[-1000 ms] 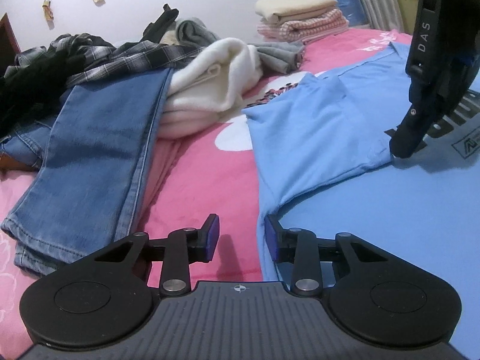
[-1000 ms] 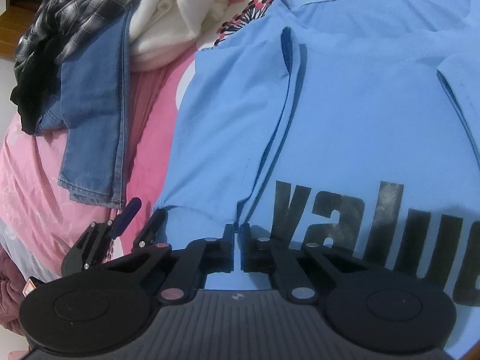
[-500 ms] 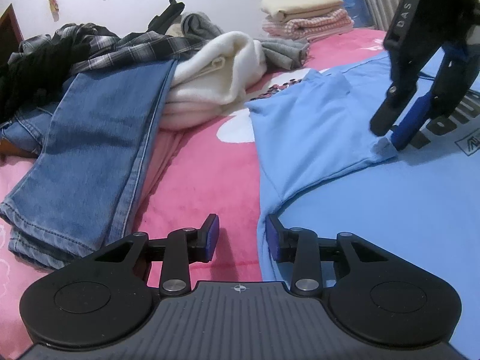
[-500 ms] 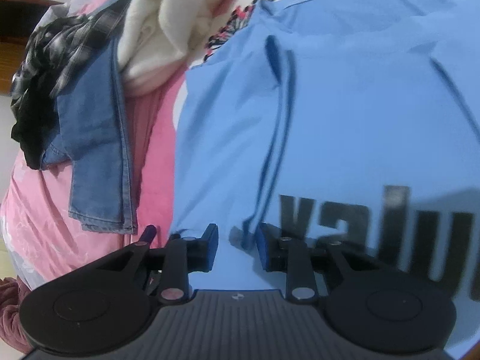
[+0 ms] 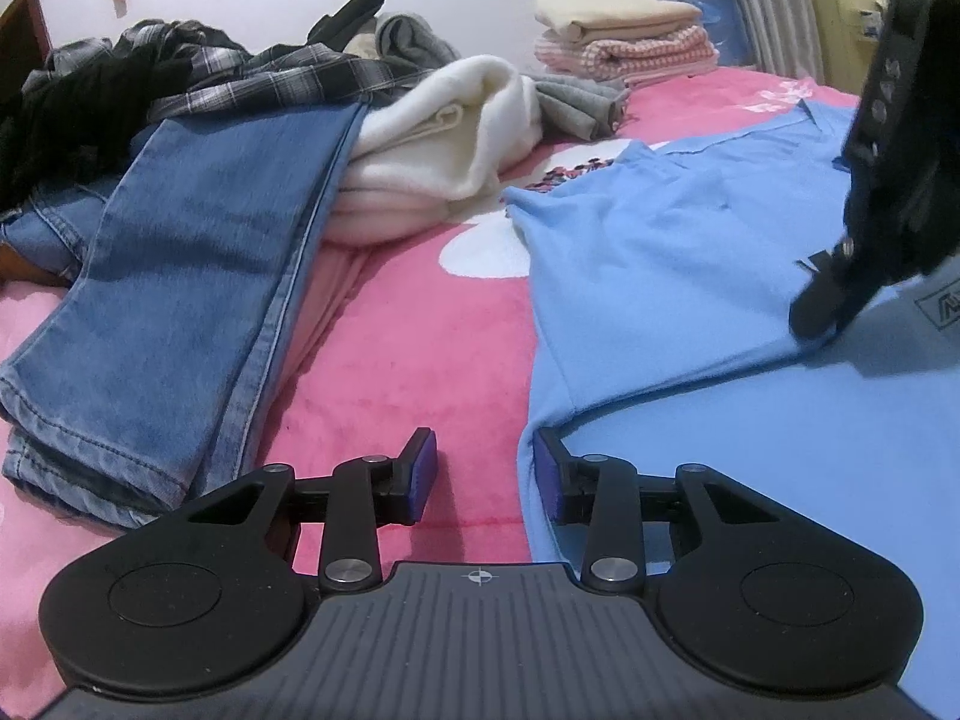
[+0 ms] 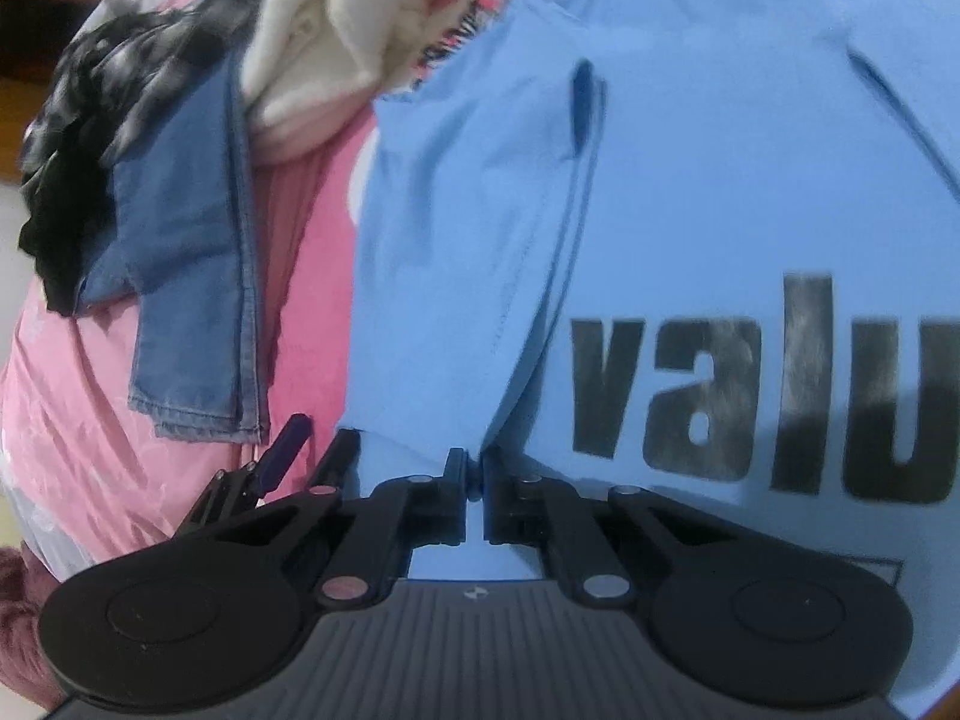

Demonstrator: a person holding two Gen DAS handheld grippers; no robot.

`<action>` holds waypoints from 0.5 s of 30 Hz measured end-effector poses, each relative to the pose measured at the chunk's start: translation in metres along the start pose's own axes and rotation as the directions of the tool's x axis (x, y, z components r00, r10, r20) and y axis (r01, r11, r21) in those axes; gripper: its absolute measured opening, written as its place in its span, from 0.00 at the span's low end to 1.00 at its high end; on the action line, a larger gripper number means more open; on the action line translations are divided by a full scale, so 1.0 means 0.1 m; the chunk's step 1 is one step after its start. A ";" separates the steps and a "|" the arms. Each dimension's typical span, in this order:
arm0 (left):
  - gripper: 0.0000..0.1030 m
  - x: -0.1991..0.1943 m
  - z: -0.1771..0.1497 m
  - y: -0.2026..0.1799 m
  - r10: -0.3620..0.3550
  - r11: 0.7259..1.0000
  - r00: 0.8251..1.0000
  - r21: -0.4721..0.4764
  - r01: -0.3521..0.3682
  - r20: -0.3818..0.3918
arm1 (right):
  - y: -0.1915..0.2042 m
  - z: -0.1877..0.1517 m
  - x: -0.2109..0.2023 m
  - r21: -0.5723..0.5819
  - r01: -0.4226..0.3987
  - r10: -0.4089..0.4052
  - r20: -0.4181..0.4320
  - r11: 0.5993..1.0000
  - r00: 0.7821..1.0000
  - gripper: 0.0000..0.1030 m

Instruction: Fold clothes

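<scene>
A pink bedcover [image 5: 420,336] spans the bed and carries every garment. The light blue T-shirt [image 5: 690,276], the item being folded, lies flat on the right half of the bedcover with its printed side up; black lettering [image 6: 750,396] reading "valu" shows in the right wrist view. Blue jeans [image 5: 180,276] lie folded lengthwise on the left half, apart from the shirt. A cream sweater [image 5: 444,156] rests just beside the jeans, touching their far edge. A dark plaid shirt [image 5: 270,78] is heaped behind both. 1 stack of folded towels [image 5: 624,36] sits at the far side. The right gripper [image 6: 474,474] is clenched on a fold at the T-shirt's sleeve edge, the cloth pinched between its 2 pads; in the left wrist view it presses onto the shirt at the right. The left gripper [image 5: 483,474] stands released over the shirt's near side hem, 1 finger [image 5: 552,480] above blue cloth, the other above pink.
</scene>
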State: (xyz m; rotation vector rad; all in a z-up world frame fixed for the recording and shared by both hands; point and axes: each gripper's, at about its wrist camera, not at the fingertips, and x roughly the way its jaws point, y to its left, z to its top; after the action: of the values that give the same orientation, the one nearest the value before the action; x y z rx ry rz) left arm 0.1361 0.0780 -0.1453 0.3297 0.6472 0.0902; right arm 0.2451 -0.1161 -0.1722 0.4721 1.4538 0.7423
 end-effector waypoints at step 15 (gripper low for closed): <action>0.40 -0.33 0.14 0.44 -0.092 0.969 0.996 -0.231 0.090 0.003 | 0.10 0.38 -0.53 -0.251 0.166 -0.114 0.211 0.954 0.971 0.27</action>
State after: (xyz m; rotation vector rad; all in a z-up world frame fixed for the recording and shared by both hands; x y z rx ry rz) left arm 0.1194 0.1097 -0.1011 0.0751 0.6519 0.0779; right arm 0.2834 -0.1405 -0.1240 0.2230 1.1702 0.7431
